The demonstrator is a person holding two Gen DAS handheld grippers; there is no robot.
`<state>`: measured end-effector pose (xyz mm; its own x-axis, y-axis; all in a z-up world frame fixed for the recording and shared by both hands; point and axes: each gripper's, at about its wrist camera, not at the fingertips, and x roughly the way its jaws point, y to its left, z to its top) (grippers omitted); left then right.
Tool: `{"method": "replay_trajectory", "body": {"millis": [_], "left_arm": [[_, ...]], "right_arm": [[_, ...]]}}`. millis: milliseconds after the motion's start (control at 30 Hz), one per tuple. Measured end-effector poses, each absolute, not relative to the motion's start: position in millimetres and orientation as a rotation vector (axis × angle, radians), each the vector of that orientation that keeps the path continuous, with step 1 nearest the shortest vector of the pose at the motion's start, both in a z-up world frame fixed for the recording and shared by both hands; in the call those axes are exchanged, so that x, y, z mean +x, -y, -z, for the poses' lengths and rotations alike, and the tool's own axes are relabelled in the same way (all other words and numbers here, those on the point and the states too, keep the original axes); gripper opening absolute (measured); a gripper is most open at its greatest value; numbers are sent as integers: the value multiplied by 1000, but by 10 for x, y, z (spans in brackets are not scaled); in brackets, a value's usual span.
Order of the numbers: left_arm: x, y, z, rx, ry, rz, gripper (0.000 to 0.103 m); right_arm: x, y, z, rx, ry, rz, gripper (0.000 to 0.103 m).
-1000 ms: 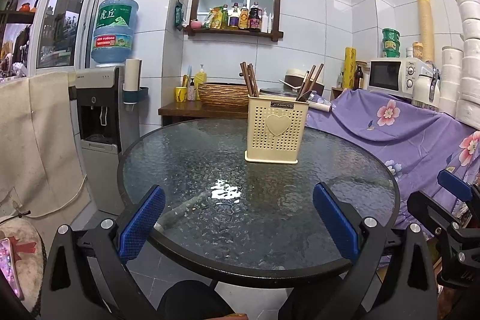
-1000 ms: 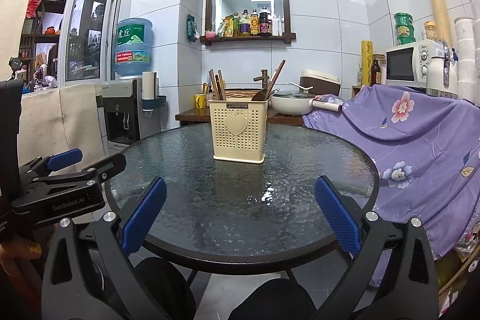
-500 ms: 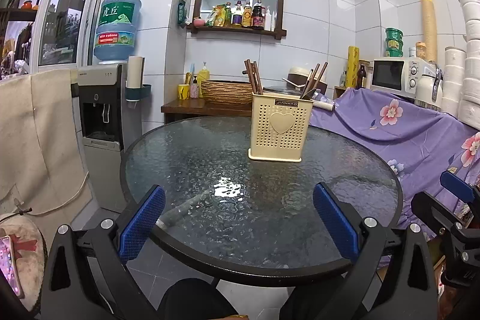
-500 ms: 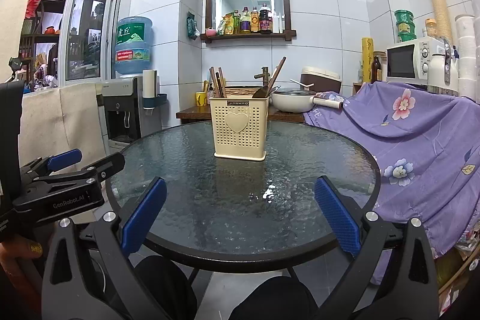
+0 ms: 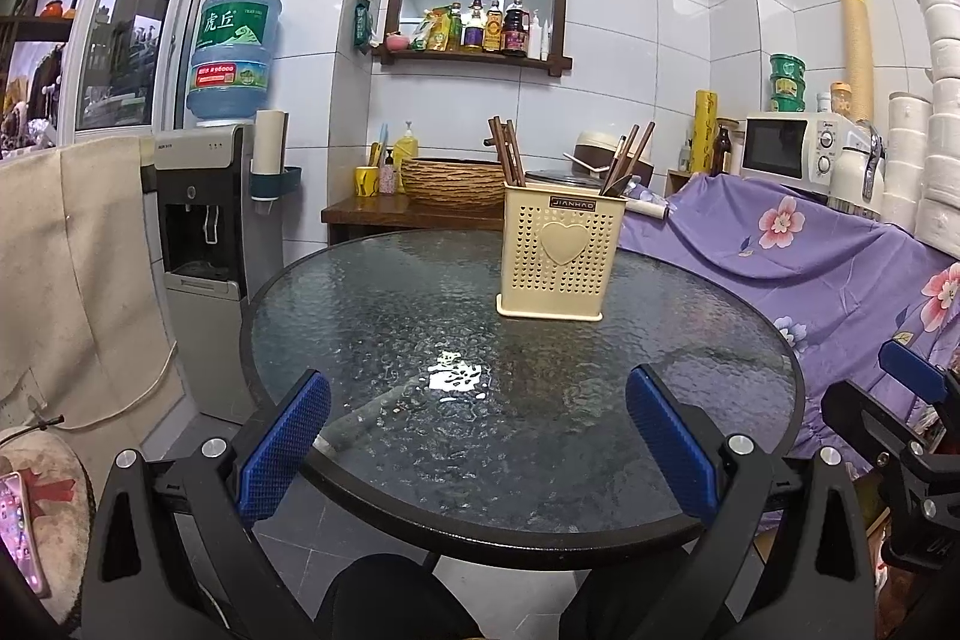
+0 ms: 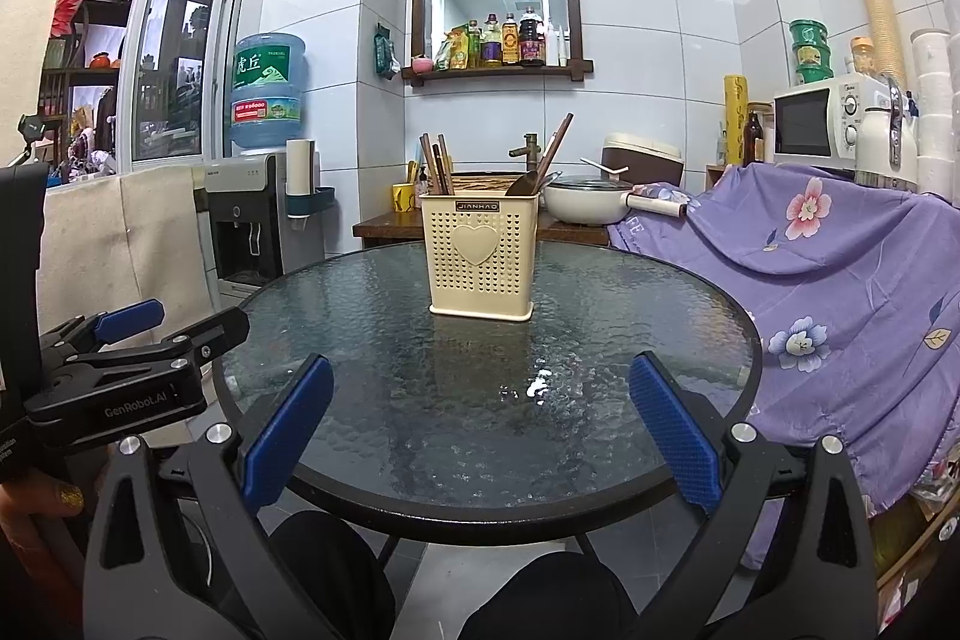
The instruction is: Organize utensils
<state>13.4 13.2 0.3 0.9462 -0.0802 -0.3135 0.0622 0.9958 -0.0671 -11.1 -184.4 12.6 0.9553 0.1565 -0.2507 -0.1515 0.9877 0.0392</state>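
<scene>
Both wrist views look level across the glass table point(image 5: 372, 316) from its near edge, side by side.

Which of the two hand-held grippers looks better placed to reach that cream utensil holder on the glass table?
Probably the right gripper: in its view the utensil holder stands almost straight ahead between its open fingers. For the left gripper, also open, the holder sits off to its right. Both are back at the table's near edge.

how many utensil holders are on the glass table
1. A cream utensil holder stands upright toward the far side of the round glass table, with chopsticks and a spoon sticking out. Nothing else is on the table.
</scene>
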Motion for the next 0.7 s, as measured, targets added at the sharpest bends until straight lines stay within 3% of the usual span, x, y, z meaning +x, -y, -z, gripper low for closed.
{"method": "replay_trajectory", "body": {"millis": [700], "left_arm": [[145, -141, 4, -42, -340, 47, 97]], "right_arm": [[-105, 1808, -84, 24, -265, -160, 97]]}}
